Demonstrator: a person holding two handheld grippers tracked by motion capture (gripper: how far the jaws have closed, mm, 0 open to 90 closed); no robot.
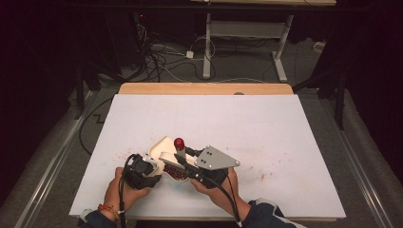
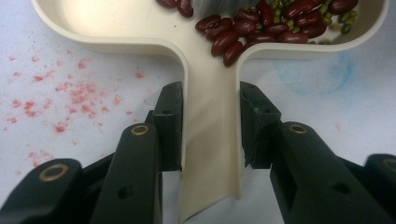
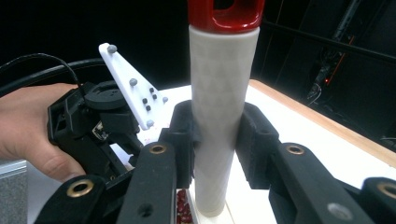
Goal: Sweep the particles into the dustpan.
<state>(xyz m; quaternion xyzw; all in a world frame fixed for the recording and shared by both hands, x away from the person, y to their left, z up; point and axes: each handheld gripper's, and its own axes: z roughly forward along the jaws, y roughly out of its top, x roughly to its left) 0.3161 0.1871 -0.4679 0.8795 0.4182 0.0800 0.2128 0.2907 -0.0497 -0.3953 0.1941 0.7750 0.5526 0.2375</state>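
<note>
A cream scoop-shaped tray (image 1: 160,146) lies on the white table near the front edge. It holds red kidney beans (image 2: 243,32) mixed with small green beans (image 2: 343,18). My left gripper (image 2: 210,100) is shut on the tray's flat handle (image 2: 210,154); in the high view the left gripper (image 1: 142,172) sits at the tray's left. My right gripper (image 3: 218,119) is shut on an upright white cylindrical tool handle (image 3: 222,84) with a red cap (image 3: 226,11). That cap (image 1: 179,142) rises over the tray, beside the right gripper (image 1: 199,167). The tool's lower end is hidden.
Red stains (image 2: 70,93) and a faint blue stain (image 2: 322,74) mark the white table cover (image 1: 266,128). A wooden edge (image 1: 204,88) runs along the far side. Beyond it are a desk frame (image 1: 247,33) and floor cables (image 1: 161,57).
</note>
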